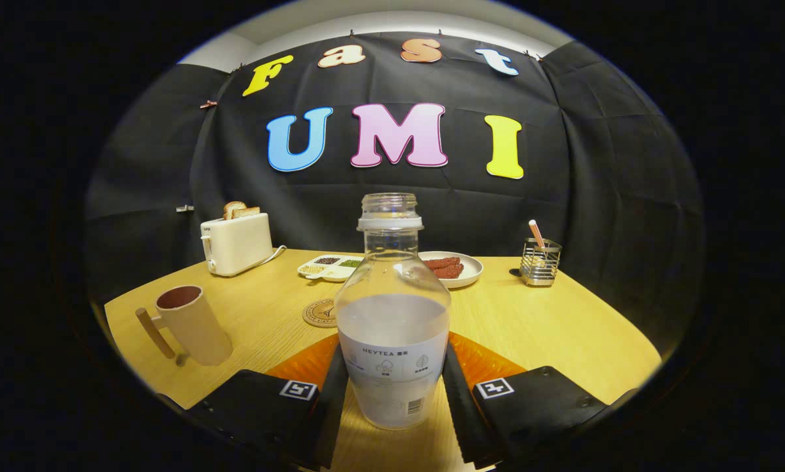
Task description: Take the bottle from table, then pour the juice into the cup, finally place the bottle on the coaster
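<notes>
Between the two fingers of the hand-held gripper [392,387] stands the bottle [392,314], upright, uncapped, and part full of pale juice; both black fingers press against its lower body by the label, one on each side, so it is pinched low where the wall is straight. Whether its base rests on the surface [549,321] or is just clear of it I cannot tell. Keeping it vertical makes sense with the mouth open. The cup [192,324], with its wooden handle turned toward the near left edge, waits near the left edge with its mouth clear for pouring. The round coaster [320,313] lies bare just beyond the left finger, between cup and bottle, ready to receive the bottle last. Along the far edge sit a toaster [237,241] with bread in its slots, a divided dish [330,267], a plate [454,267] of reddish food and, toward the far right corner, a wire holder [540,261]. Pale wood grain covers the rounded surface, and black cloth closes the booth behind
</notes>
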Tool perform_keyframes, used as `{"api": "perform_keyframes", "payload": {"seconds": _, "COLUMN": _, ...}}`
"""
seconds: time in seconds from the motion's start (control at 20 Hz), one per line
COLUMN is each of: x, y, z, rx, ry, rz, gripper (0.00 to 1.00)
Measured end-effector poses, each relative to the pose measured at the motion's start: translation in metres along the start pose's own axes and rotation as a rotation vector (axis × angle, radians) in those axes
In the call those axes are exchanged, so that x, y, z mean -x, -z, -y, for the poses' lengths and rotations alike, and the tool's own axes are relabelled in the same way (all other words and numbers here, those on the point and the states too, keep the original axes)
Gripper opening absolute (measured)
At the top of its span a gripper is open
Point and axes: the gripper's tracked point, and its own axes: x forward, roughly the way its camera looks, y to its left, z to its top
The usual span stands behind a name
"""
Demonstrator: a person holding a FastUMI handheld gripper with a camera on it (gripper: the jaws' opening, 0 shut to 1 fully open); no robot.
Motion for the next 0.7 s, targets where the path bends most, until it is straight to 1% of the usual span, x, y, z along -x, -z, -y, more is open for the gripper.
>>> {"api": "perform_keyframes", "payload": {"seconds": 0.2, "x": 0.006, "y": -0.05, "z": 0.01, "rx": 0.109, "ry": 0.068, "rz": -0.011, "gripper": 0.73}}
{"api": "perform_keyframes", "payload": {"seconds": 0.25, "x": 0.008, "y": -0.062, "z": 0.013, "rx": 0.153, "ry": 0.099, "rz": -0.017, "gripper": 0.73}}
{"api": "perform_keyframes", "payload": {"seconds": 0.35, "x": 0.016, "y": -0.092, "z": 0.01, "rx": 0.262, "ry": 0.129, "rz": -0.003, "gripper": 0.72}}
{"api": "perform_keyframes", "payload": {"seconds": 0.5, "x": 0.033, "y": -0.125, "z": -0.006, "rx": 0.382, "ry": 0.134, "rz": 0.025, "gripper": 0.72}}
{"api": "perform_keyframes", "payload": {"seconds": 0.7, "x": 0.041, "y": -0.136, "z": -0.029, "rx": 0.474, "ry": 0.141, "rz": -0.001, "gripper": 0.72}}
